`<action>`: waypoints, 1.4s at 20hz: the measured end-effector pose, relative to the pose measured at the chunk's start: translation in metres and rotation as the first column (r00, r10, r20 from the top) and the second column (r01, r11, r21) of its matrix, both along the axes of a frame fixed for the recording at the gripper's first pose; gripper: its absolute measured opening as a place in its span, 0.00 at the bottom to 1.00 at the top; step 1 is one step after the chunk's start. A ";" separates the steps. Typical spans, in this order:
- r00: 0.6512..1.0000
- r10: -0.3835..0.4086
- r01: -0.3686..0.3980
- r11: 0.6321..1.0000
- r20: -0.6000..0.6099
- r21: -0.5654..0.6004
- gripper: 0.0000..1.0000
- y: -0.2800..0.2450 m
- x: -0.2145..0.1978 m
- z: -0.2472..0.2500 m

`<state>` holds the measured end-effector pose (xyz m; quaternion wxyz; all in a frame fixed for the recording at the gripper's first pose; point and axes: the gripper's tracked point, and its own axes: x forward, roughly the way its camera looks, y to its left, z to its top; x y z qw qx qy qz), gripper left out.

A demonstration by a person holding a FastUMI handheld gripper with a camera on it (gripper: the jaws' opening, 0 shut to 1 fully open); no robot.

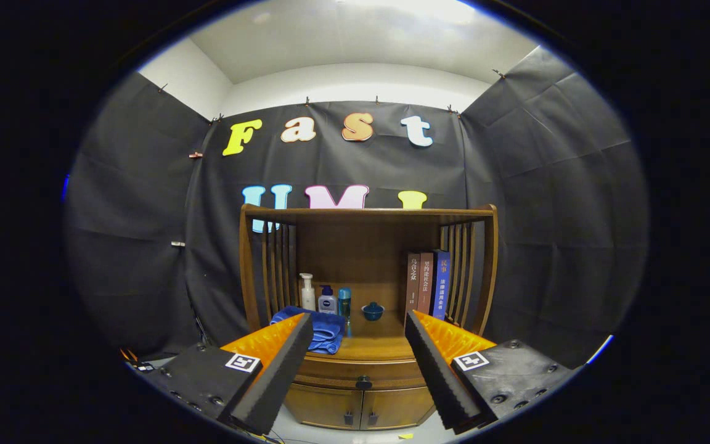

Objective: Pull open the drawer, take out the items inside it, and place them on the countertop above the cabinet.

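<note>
A wooden cabinet (364, 394) stands ahead of me against the black cloth wall. Its drawer (361, 372) is shut, with a dark knob (363, 383) at the middle of its front. The drawer's contents are hidden. The countertop (370, 348) lies just above the drawer, under a railed shelf. My gripper (358, 370) is open, its two orange-and-black fingers spread wide, one to each side of the drawer front and some way short of it. Nothing is between them.
On the countertop lie a folded blue towel (318, 327), a white pump bottle (307, 293), two small blue bottles (335, 301), a small teal lidded bowl (372, 311) and three upright books (427, 283). Two small doors (358, 410) sit below the drawer.
</note>
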<state>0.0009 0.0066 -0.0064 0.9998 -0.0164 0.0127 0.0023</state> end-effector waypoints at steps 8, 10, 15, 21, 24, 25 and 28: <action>0.997 -0.003 0.005 1.000 -0.077 0.024 0.98 -0.006 0.027 -0.044; 0.995 0.005 -0.001 0.999 -0.100 0.035 0.98 -0.005 0.039 -0.059; 0.989 0.004 0.001 0.999 -0.146 0.038 0.99 -0.012 0.073 -0.107; 0.968 -0.003 0.023 0.997 -0.252 0.075 0.99 -0.027 0.116 -0.183; 0.945 0.001 0.023 0.997 -0.326 0.068 0.99 -0.021 0.132 -0.226; 0.936 -0.002 0.025 0.998 -0.351 0.061 0.99 -0.023 0.134 -0.242; 0.918 -0.015 0.040 0.998 -0.397 0.054 0.99 -0.024 0.144 -0.275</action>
